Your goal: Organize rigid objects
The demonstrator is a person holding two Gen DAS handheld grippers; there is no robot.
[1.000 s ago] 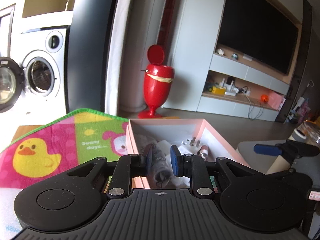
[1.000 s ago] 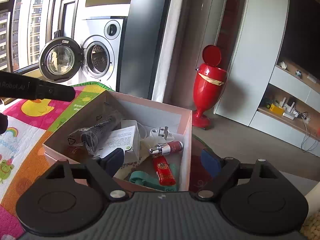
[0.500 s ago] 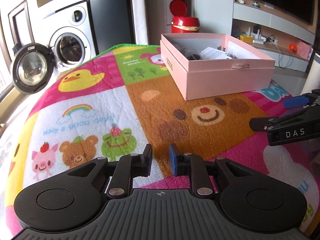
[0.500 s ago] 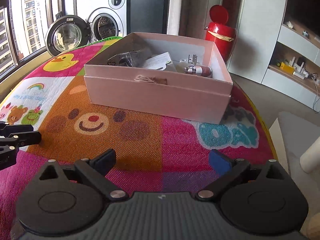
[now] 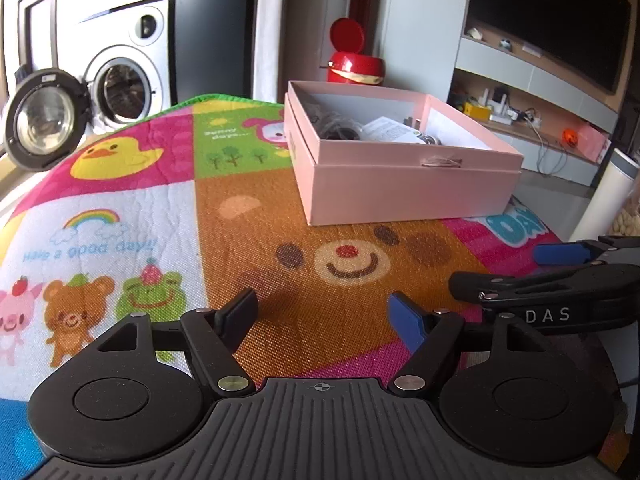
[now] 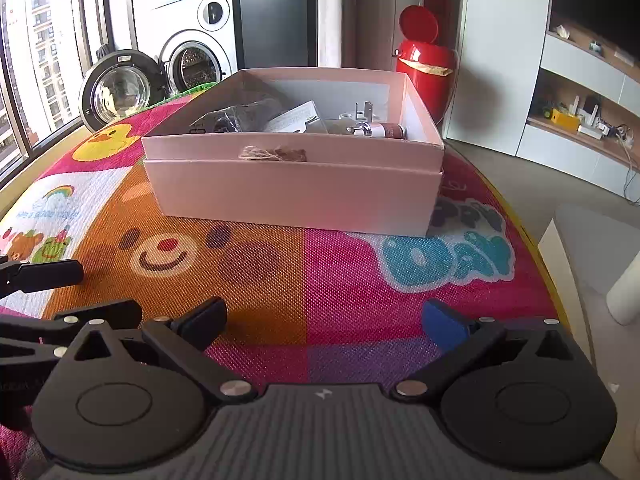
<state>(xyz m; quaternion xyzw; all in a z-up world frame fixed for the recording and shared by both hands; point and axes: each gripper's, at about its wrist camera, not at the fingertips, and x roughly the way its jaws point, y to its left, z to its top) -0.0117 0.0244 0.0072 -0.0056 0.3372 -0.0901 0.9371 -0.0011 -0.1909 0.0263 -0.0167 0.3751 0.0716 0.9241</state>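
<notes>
An open pink box stands on the cartoon play mat, ahead of both grippers. Inside it lie a dark bagged item, a paper leaflet, a white plug and a small silver-capped bottle. My left gripper hovers low over the bear print, its jaws opening wide with nothing between them. My right gripper is beside it to the right, over the pink and orange patches. Its jaws are also opening and hold nothing.
Beyond the mat's far edge stand a red pedal bin and a washing machine with its round door swung open. Shelves under a TV fill the right. A white cylinder stands right of the mat.
Both grippers have drawn back from over the box and dropped low over the mat. The left jaws went from nearly shut to wide open. The right jaws spread a little further.
</notes>
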